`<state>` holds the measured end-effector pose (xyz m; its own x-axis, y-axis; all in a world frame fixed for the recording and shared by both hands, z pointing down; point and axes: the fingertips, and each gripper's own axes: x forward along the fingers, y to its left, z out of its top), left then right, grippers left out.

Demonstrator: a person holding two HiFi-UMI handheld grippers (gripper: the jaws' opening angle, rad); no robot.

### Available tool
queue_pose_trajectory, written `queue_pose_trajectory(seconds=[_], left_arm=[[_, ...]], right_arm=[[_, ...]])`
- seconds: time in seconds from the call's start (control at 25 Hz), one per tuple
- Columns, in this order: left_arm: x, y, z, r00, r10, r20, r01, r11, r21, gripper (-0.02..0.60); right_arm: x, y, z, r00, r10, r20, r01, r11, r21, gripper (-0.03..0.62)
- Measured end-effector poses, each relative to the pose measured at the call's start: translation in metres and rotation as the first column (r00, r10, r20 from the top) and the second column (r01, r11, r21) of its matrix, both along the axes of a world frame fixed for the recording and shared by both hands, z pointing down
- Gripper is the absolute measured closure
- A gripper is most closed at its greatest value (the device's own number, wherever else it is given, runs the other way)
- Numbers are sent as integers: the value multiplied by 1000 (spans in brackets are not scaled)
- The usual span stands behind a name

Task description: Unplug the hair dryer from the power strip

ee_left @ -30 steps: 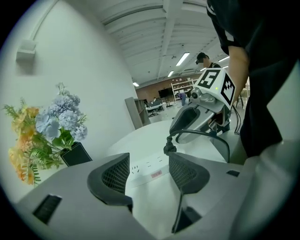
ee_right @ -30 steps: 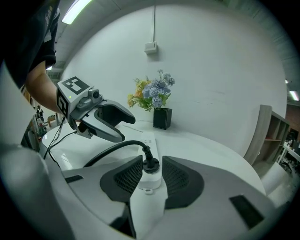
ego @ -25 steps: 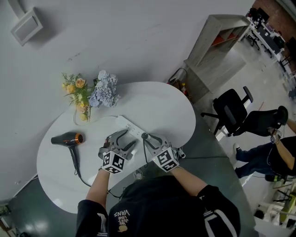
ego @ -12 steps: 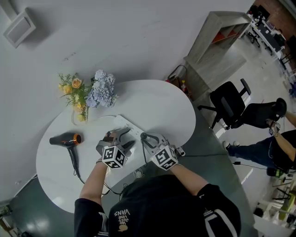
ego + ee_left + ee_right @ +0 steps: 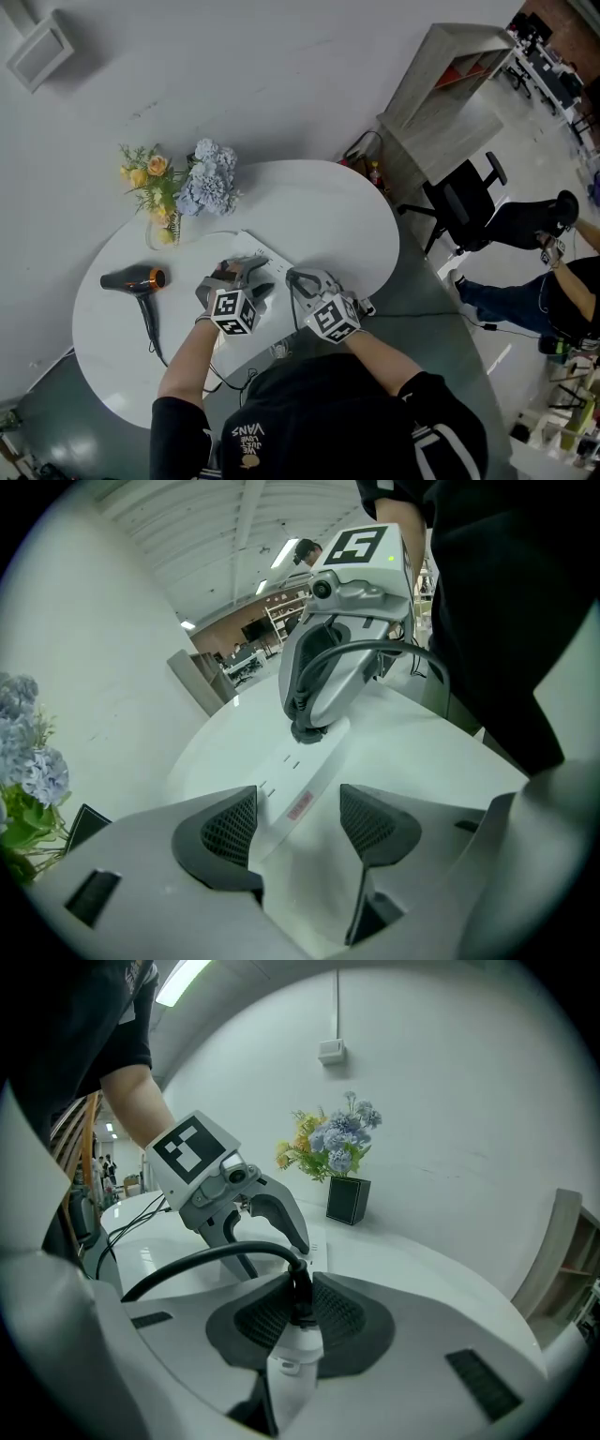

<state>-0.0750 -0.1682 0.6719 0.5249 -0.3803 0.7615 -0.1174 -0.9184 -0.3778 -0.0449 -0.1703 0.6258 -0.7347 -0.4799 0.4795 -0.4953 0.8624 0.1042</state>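
right claw pinching plug, left claw spread

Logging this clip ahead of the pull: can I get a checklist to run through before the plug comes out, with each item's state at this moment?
1. Right gripper shut on the plug: ok.
2. Plug seated in the power strip: ok, it looks seated and is not yet out.
3. Left gripper clamping the power strip: not ok; its jaws stand apart with the end of the power strip between them.
4. Cord free of snags: cannot tell; it runs out of view.
5. Hair dryer lying on the table, apart from both grippers: ok.
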Motion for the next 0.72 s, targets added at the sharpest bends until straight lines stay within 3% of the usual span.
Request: queue_pose_trajectory(seconds=[0.48, 0.72], left_arm=[[-1, 1, -1, 994, 39, 101, -40, 999, 5, 305], [0, 2, 0, 993, 17, 118, -17, 1000, 4, 305]], right_arm=[[3, 0, -5, 1000, 13, 20, -13, 1000, -9, 522], [5, 2, -5, 999, 27, 28, -26, 999, -29, 522]])
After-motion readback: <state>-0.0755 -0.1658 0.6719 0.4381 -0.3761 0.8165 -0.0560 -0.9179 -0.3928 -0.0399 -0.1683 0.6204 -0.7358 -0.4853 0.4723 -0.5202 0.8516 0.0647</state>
